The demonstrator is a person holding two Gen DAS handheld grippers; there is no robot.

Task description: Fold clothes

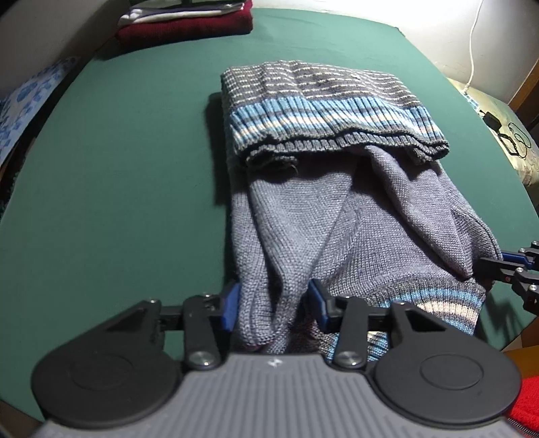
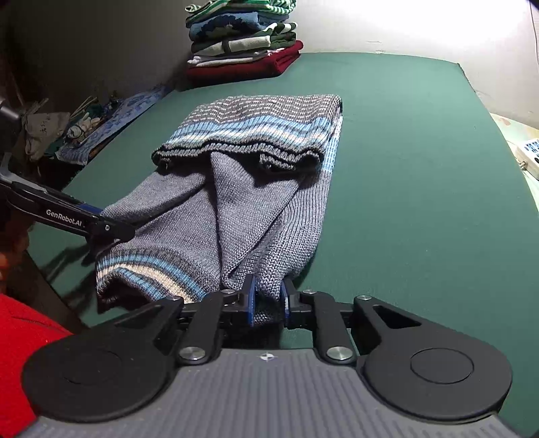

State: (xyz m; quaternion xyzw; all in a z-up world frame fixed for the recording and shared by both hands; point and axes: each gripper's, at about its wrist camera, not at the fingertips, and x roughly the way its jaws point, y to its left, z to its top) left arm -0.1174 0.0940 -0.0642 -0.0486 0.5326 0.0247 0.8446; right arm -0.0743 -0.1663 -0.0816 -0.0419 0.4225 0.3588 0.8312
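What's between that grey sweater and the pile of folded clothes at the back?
Nothing but bare green table cover. In the right wrist view, the sweater and the stack of folded clothes lie apart, with only cloth surface between them.

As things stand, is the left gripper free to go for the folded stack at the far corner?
Probably not: the left gripper holds the sweater, though bare green table lies before the stack.

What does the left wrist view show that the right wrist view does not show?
Only the left wrist view shows a white cable on the wall and black cords at the far right. Only the right wrist view shows the whole stack of folded clothes and clutter beside the table. Both show the grey sweater, held by the left gripper and the right gripper, on the green table.
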